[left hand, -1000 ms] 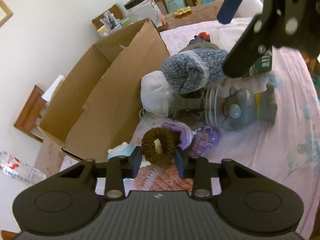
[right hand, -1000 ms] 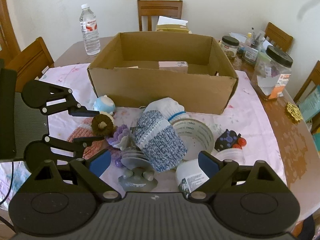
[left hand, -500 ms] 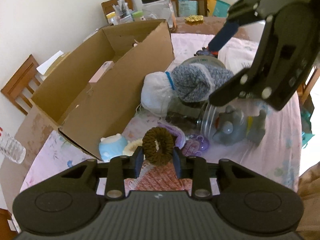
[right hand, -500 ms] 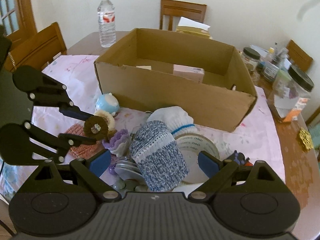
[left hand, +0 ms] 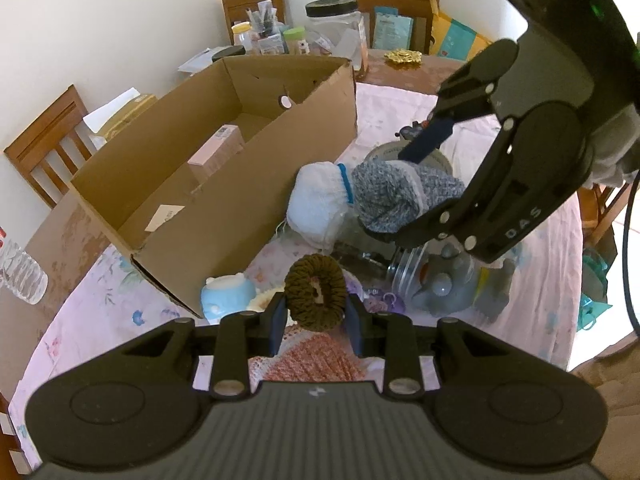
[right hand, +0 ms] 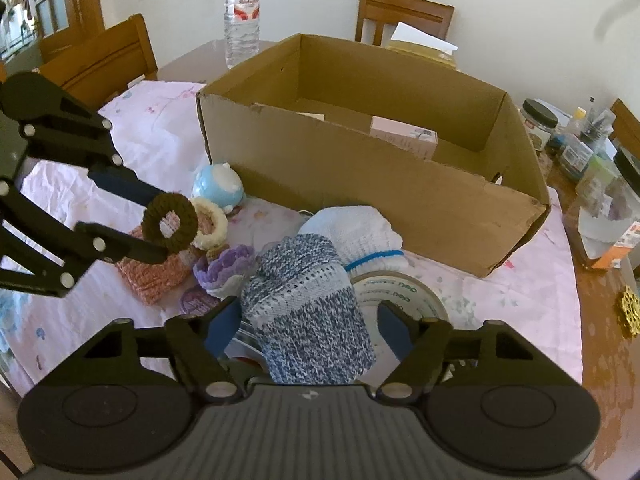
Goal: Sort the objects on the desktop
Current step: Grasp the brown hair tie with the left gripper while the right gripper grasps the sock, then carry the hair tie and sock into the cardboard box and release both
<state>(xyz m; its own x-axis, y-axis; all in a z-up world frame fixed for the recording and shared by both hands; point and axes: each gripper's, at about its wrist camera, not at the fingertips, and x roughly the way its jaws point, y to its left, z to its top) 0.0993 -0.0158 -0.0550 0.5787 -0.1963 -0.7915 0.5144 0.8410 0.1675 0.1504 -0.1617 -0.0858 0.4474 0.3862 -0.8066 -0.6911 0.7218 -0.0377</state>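
The left gripper has its two fingers closed on a brown crocheted ring, pinching it across its width so the ring stands on edge between the pads, its hole facing roughly along the fingers; from the right wrist view the same ring hangs clear of the pink floral tablecloth, above the cream crocheted ring and the orange knitted piece. What the coming move turns on, as I judge it, is where the cardboard box lies from that claw: ahead and off to the left, its near corner just beyond the little blue round figurine, its long axis running away from the gripper toward the far right. The box is open-topped with a pink carton already lying inside, and its near wall stands between the ring and the floor of the box, so the ring would probably have to go over the rim. The right gripper is spread wide, holding nothing, with the blue-grey knitted sock bundle lying between its fingers, not yet touched as far as I can see; a white sock bundle sits just behind it, near the box's front wall.
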